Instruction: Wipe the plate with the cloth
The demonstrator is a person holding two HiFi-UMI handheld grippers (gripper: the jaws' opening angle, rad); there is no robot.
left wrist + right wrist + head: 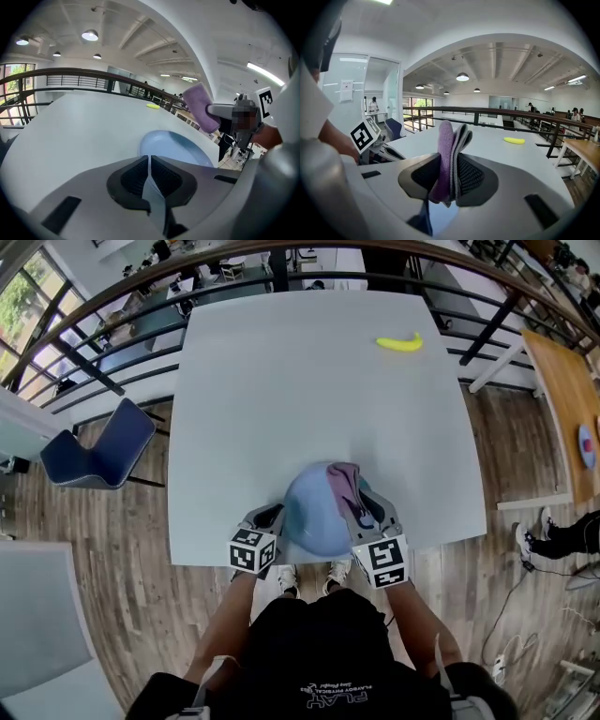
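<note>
Wiping about to start: the left claw (149,168) was clenched on the thin rim of a pale blue round plate (314,517). The plate sat at the near edge of the white square counter (309,381), directly in front of the person. The right claw (450,160) was grasping a folded purple-and-grey cloth (446,140), whose folds stood up between its pads and met the plate's upper right side in the head view. Whether the plate rested on the counter or hung just above it could not be told.

The likeliest trouble lay in the single-point hold on the rim. Pressure from the cloth on the far side could have swung the plate about that pinch or slid it out. So close to the counter's edge, a slip would probably have sent the plate onto the wooden floor (122,587) below.

A second risk was the cloth itself. Little of it reached past the pads, so a steep approach might have put hard claw on the plate instead of fabric. A dragging stroke could also have tugged the folds loose.

Counted: one plate, one cloth, two claws, one counter. One yellow banana (399,342) lay well apart near the far right corner. One blue chair (98,451) stood off the counter's left side.
</note>
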